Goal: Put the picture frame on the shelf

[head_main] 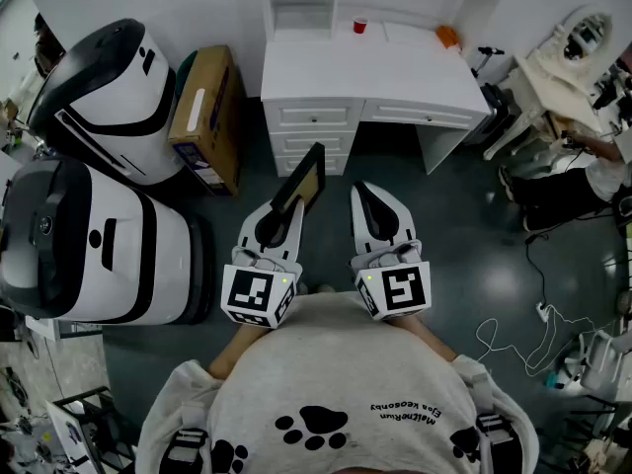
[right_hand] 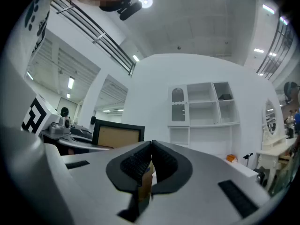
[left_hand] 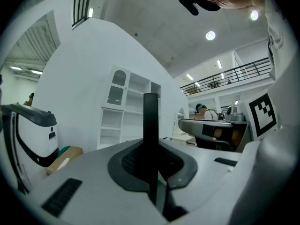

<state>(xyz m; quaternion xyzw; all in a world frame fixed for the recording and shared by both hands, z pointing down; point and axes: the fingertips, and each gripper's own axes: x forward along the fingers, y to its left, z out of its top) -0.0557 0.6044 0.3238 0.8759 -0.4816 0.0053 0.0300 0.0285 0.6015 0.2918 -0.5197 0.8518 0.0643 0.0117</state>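
The picture frame (head_main: 304, 178), centre of the head view, stands on edge in the left gripper (head_main: 286, 215), whose jaws pinch its near edge. The right gripper (head_main: 367, 205) beside it is pressed together, empty. A one-sided pinch could let the frame swing or slip — likeliest when lifted past the desk (head_main: 375, 75) edge towards the shelf (head_main: 301, 0), upper centre. Bare floor (head_main: 464, 225) lies open ahead; a red cup (head_main: 359, 26) stands below the shelf.
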